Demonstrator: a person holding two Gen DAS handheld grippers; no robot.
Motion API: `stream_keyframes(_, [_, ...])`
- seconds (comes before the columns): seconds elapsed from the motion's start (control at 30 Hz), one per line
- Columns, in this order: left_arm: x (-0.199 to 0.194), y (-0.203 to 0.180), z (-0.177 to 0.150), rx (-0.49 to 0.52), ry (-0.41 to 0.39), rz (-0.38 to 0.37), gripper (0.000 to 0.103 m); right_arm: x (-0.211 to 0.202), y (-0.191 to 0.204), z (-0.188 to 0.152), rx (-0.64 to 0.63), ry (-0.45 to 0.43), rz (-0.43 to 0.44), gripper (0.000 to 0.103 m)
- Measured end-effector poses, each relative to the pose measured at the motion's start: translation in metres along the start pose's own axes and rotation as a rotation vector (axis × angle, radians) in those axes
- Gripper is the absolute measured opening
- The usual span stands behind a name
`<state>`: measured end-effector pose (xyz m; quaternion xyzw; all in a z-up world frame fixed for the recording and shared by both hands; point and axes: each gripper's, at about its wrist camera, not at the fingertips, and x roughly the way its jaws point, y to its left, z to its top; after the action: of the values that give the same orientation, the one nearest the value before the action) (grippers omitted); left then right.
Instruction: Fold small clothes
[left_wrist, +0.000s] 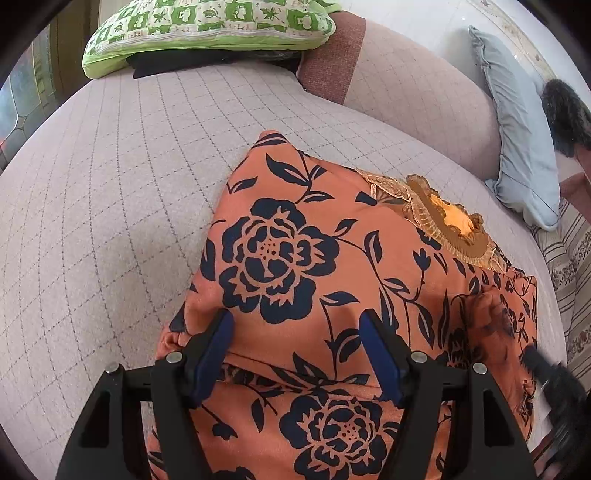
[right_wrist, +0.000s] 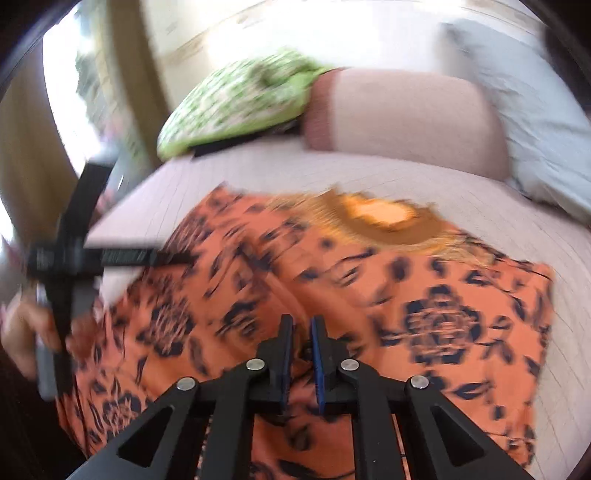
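Observation:
An orange garment (left_wrist: 295, 240) printed with dark blue flowers lies spread on the checked pink-grey bed cover (left_wrist: 110, 184). Its ruffled gold-brown neckline (left_wrist: 443, 218) points away from me. My left gripper (left_wrist: 297, 321) hovers open over the garment's near left part, with its blue pads wide apart and nothing pinched. In the blurred right wrist view my right gripper (right_wrist: 301, 325) is over the middle of the garment (right_wrist: 443, 314). Its pads stand almost together, and they seem to pinch a ridge of the fabric. It shows as a black blur (left_wrist: 546, 373) beside a raised bunch of cloth.
A green patterned pillow (left_wrist: 207, 29) lies at the far side, and a pink bolster (left_wrist: 406, 81) lies to its right. A pale blue pillow (left_wrist: 524, 147) and a dark furry thing (left_wrist: 565, 114) are at the right. A hand (right_wrist: 22, 332) holds the other tool at the left.

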<state>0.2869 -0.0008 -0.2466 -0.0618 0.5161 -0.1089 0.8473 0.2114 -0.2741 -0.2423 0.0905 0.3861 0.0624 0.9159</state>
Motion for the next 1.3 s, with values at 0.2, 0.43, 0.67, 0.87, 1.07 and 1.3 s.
stream_keyframes(0.2, [0.003,-0.005,0.000,0.024,-0.006,0.035,0.071,-0.025,-0.082,0.006,0.273,-0.055,-0.100,0.008])
stream_keyframes(0.43, [-0.017,-0.027,-0.006,0.074,-0.106,0.078,0.071,-0.012,-0.056,0.010,0.233,0.020,0.109,0.012])
stream_keyframes(0.67, [-0.030,-0.057,-0.017,0.145,-0.098,-0.263,0.069,0.008,-0.017,0.007,0.179,0.074,0.138,0.012])
stream_keyframes(0.87, [0.013,-0.071,-0.026,0.120,0.130,-0.476,0.043,0.010,-0.015,0.003,0.179,0.072,0.137,0.012])
stream_keyframes(1.07, [0.022,-0.070,-0.026,0.057,0.127,-0.597,0.019,0.013,-0.003,-0.003,0.092,0.102,0.155,0.045])
stream_keyframes(1.3, [0.029,-0.070,-0.017,0.000,0.143,-0.705,0.013,-0.002,0.029,-0.010,-0.058,0.034,0.212,0.063])
